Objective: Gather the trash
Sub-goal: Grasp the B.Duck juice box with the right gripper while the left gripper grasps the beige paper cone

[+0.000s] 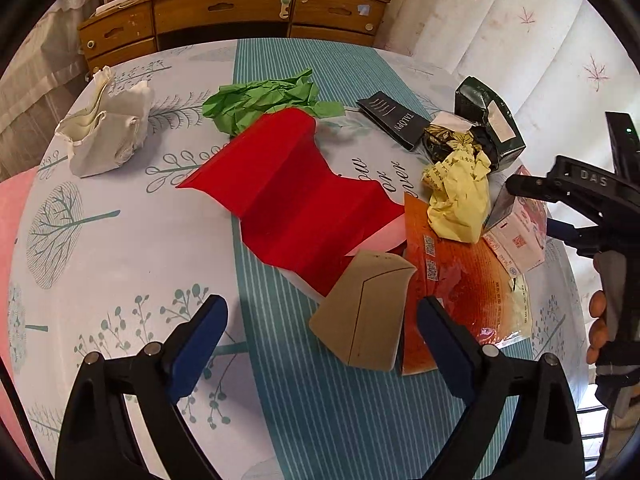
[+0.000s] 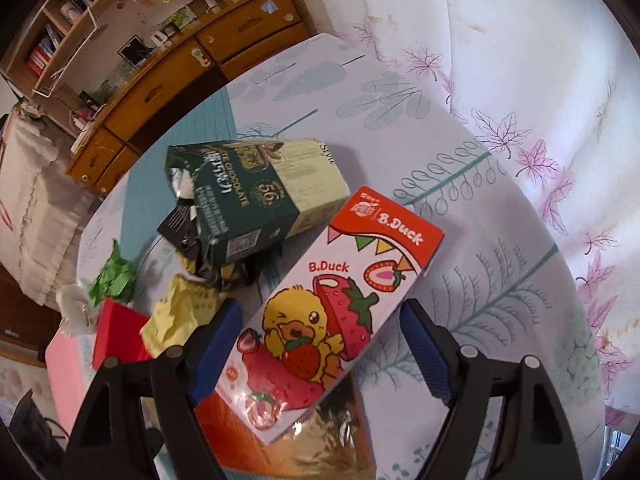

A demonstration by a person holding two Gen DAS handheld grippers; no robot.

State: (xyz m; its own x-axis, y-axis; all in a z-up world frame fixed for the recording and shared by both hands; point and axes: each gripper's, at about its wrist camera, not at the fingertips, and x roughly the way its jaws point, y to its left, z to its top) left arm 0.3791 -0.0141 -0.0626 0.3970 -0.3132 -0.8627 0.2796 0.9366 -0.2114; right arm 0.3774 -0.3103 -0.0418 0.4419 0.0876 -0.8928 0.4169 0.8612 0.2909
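Observation:
Trash lies on the round table (image 1: pixel 120 248). My left gripper (image 1: pixel 320 336) is open, its jaws on either side of a tan cardboard piece (image 1: pixel 364 312) that lies beside folded red paper (image 1: pixel 292 196). My right gripper (image 2: pixel 320 344) is open around the lower half of a B.Duck strawberry carton (image 2: pixel 332 304), without pinching it. The carton also shows in the left wrist view (image 1: pixel 516 236), with the right gripper above it. An orange foil bag (image 1: pixel 460 292) lies under the carton. A dark green chocolate box (image 2: pixel 244 196) lies beyond.
Crumpled green paper (image 1: pixel 260 98), a white cloth bag (image 1: pixel 108 132), a black Talopa box (image 1: pixel 394 122) and a crumpled yellow wrapper (image 1: pixel 460 196) lie on the table. A wooden dresser (image 1: pixel 232 12) stands behind. Curtains (image 2: pixel 540 80) hang close on the right.

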